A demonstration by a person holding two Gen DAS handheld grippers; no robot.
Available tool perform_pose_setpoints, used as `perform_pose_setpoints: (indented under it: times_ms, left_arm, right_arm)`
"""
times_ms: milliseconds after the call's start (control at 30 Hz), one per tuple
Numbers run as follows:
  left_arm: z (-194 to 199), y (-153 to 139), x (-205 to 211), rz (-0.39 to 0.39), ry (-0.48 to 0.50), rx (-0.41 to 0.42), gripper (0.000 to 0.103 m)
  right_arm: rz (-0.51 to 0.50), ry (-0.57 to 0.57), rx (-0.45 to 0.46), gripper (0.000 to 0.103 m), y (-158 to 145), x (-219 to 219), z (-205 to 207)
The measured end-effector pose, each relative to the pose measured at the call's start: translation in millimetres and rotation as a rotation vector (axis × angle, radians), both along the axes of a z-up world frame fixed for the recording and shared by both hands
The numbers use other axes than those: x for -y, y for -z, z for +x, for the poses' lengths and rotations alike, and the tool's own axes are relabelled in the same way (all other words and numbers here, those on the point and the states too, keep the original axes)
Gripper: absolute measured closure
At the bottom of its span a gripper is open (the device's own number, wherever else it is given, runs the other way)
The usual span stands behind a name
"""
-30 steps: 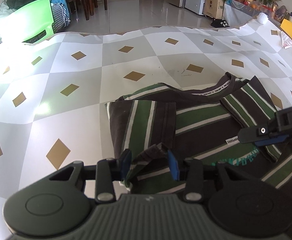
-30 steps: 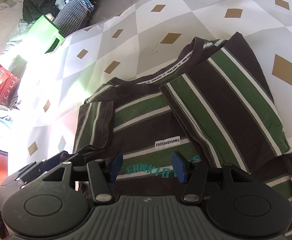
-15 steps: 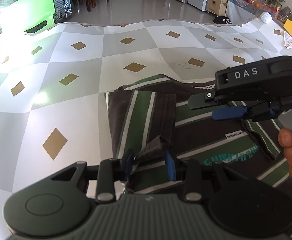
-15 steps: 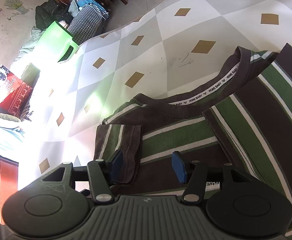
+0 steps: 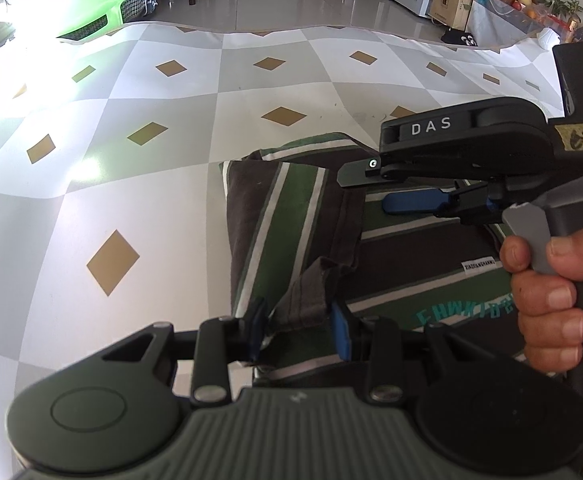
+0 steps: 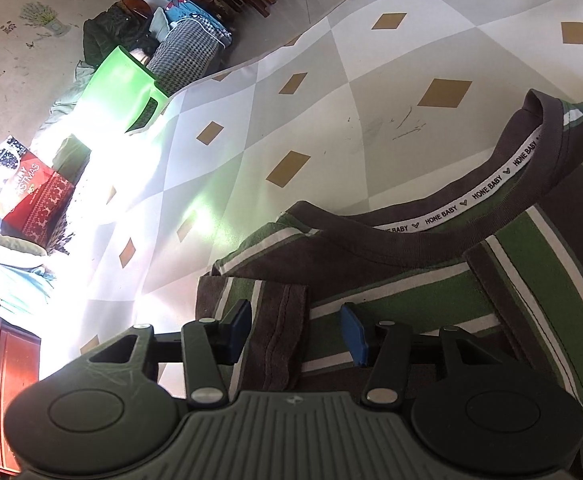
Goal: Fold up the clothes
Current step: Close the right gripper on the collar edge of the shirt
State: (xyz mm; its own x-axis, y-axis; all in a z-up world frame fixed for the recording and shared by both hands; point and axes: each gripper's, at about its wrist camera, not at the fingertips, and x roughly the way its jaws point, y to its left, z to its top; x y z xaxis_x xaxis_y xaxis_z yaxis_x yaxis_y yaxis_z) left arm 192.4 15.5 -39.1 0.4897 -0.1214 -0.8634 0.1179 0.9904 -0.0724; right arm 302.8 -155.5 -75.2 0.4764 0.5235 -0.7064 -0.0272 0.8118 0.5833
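Striped T-shirt point(image 5: 311, 216): flat on diamond-pattern table point(image 5: 139, 168), sleeves folded in.
L hand-held gripper point(image 5: 299, 330): pinching lower hem bunch.
R hand-held gripper point(image 6: 295, 332): jaws just narrowing, spread astride folded sleeve near collar point(image 6: 491, 196), not pinching.
Tip: grip both layers, lift evenly w/ L.
Text: "HONE BABY" collar tape; "DAS" on R gripper body.

Daylight glares white across the tablecloth's point(image 5: 139, 92) left edge; both fisheye views stay sharp, bending at the borders.
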Motion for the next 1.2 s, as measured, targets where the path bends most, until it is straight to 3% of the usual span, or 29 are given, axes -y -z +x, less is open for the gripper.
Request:
perform_pose_setpoints:
  times_ms: [300, 367, 467, 700, 1033, 1200]
  left_arm:
    - [1, 4, -1, -0.019, -0.020, -0.019, 0.071]
    - [1, 4, -1, -0.019, -0.021, -0.020, 0.071]
    - [1, 4, 0, -0.020, -0.025, -0.020, 0.071]
    - [1, -1, -1, -0.045, -0.039, -0.008, 0.071]
    - [2, -5, 17, -0.144, 0.008, -0.015, 0.069]
    - [1, 4, 28, -0.210, 0.047, -0.058, 0.053]
  right_arm:
    - [-0.054, -0.040, 0.065, 0.074, 1, -18, 0]
    - [-0.070, -0.043, 0.078, 0.087, 2, -20, -1]
    - [-0.097, -0.051, 0.100, 0.097, 1, -23, -3]
    - [-0.135, -0.075, 0.207, 0.099, -28, -29, -13]
    - [-0.200, 0.009, 0.259, 0.099, -57, 4, -20]
    - [-0.267, 0.031, 0.223, 0.096, -48, 20, -18]
